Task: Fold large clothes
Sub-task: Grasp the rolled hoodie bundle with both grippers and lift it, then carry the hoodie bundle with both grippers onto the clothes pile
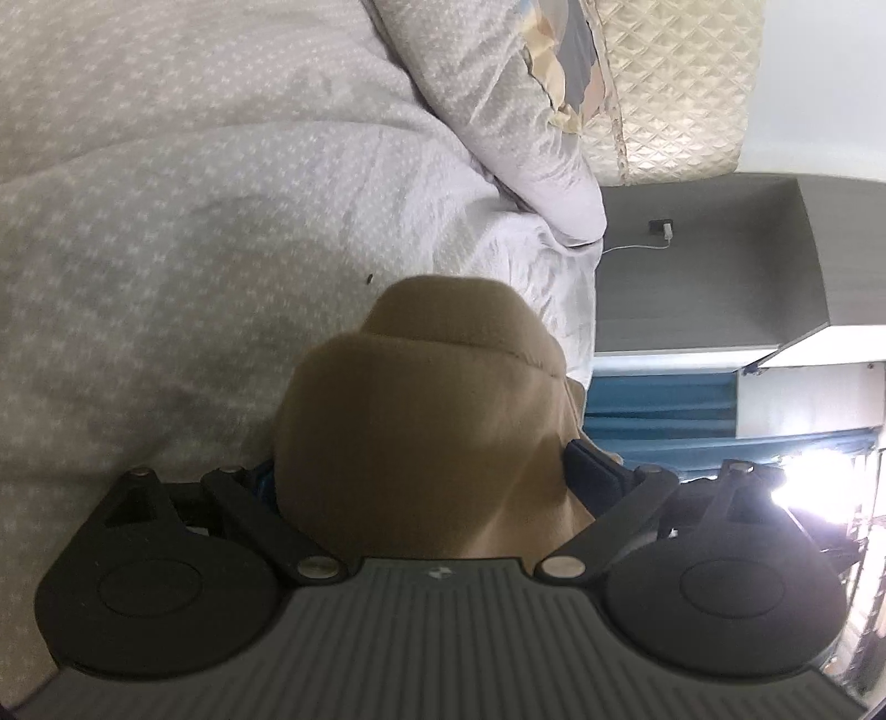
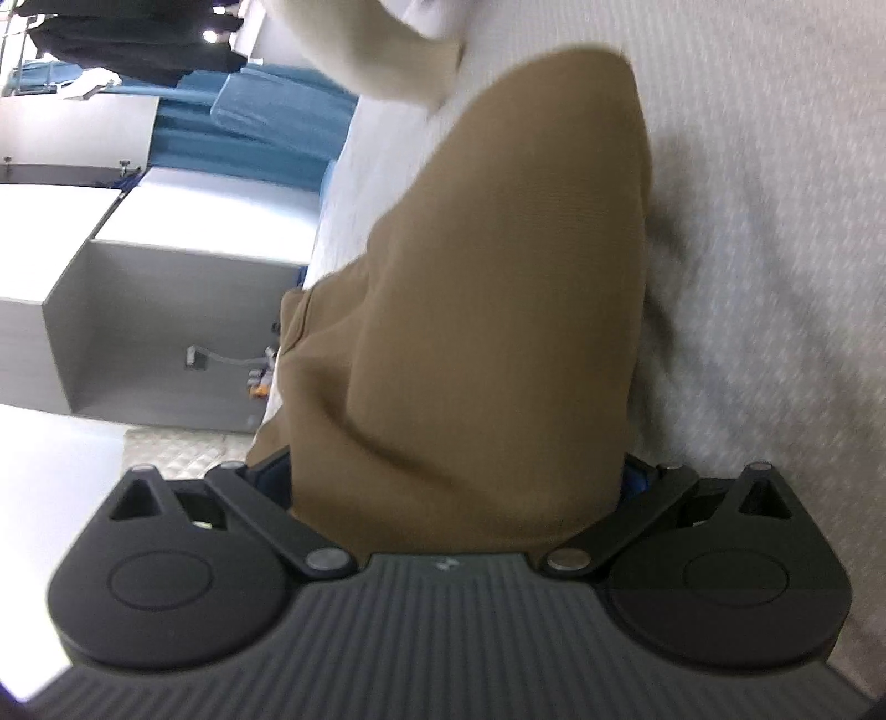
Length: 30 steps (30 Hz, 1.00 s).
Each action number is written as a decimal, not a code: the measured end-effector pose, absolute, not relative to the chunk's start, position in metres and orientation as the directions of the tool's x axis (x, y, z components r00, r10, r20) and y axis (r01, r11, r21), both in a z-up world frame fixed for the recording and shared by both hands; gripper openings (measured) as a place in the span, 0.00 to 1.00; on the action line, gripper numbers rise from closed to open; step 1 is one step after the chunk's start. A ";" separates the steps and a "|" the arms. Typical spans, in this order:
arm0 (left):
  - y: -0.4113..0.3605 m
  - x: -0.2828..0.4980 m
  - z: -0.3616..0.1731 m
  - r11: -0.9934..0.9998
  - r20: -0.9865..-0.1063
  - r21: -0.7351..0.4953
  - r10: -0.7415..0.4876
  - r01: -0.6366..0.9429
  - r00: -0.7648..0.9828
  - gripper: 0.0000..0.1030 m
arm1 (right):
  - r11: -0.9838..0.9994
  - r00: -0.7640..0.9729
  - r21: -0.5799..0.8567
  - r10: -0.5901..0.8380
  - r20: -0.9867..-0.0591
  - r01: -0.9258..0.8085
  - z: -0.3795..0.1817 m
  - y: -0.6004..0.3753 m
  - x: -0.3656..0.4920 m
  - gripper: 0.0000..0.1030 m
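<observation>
Item: tan knit garment [image 1: 421,421], thick and soft, apparently a sweater. In the left wrist view it fills the space between the fingers of the left gripper [image 1: 437,476] and bulges forward toward 12 o'clock, where a folded edge or hem curves across its top. The fabric hides both fingertips; only a dark blue pad [image 1: 590,471] shows at 3 o'clock of the bundle. The left gripper is clamped on the garment.

Same garment in the right wrist view [image 2: 487,310]: a long tapered mass runs from the right gripper [image 2: 459,487] up toward 12 o'clock, narrowing to a rounded end. A seamed edge [image 2: 302,321] hangs at its 9 o'clock side. The fabric sits bunched between the two fingers, so the right gripper is likewise closed on the cloth, with its fingertips covered.

Support: a bed with a pale grey-lilac coverlet [image 1: 194,221] bearing a small white repeat pattern. In the left wrist view the garment lies over it; in the right wrist view the coverlet [image 2: 775,249] is at 3 o'clock of the garment and carries its shadow.

Other items, left wrist view: a pillow [image 1: 515,111] in matching fabric at 1 o'clock; a cream quilted headboard [image 1: 681,83] beyond it; a grey cabinet [image 1: 709,266] with a charger and cable [image 1: 662,228] at 3 o'clock; blue curtains [image 1: 664,410] below that.

Other items, right wrist view: a cream cloth [image 2: 382,50] at 12 o'clock, touching or just beside the garment's tip; blue curtains [image 2: 249,105] at 10 o'clock; a grey cabinet [image 2: 166,332] at 9 o'clock.
</observation>
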<state>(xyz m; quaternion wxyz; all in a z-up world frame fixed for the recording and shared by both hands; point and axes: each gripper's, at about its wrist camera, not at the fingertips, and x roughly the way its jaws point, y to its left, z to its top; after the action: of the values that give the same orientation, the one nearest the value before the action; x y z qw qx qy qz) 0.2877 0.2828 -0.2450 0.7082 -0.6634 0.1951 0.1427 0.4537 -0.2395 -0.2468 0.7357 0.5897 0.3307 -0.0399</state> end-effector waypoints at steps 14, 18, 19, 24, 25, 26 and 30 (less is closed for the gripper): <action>0.283 0.305 -0.217 0.291 -0.514 -0.823 -0.017 -0.488 0.857 0.62 | 0.385 0.787 0.827 0.309 -0.533 0.409 -0.250 -0.235 0.486 0.84; 0.283 0.309 -0.212 0.338 -0.515 -0.808 -0.007 -0.482 0.857 0.57 | 0.466 0.813 0.825 0.310 -0.492 0.321 -0.229 -0.230 0.478 0.69; 0.283 0.310 -0.211 0.343 -0.514 -0.807 -0.005 -0.481 0.858 0.56 | 0.482 0.821 0.826 0.316 -0.475 0.292 -0.226 -0.230 0.474 0.68; 0.284 0.304 -0.208 0.378 -0.515 -0.792 0.010 -0.480 0.857 0.54 | 0.527 0.855 0.837 0.359 -0.375 0.146 -0.198 -0.227 0.472 0.65; 0.285 0.303 -0.208 0.370 -0.512 -0.797 0.005 -0.477 0.859 0.53 | 0.525 0.857 0.841 0.367 -0.361 0.129 -0.195 -0.228 0.471 0.65; 0.285 0.301 -0.207 0.373 -0.508 -0.799 0.002 -0.472 0.861 0.53 | 0.530 0.857 0.840 0.375 -0.354 0.115 -0.191 -0.229 0.471 0.65; 0.281 0.295 -0.192 0.433 -0.496 -0.780 0.012 -0.452 0.868 0.51 | 0.535 0.855 0.843 0.408 -0.320 0.060 -0.177 -0.234 0.466 0.65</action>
<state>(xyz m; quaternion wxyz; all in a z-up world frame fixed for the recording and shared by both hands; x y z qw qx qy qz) 0.2947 0.2810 -0.1920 0.8189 -0.5134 0.2140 0.1418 0.4655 -0.2341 -0.1766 0.8402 0.4709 0.2483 0.1036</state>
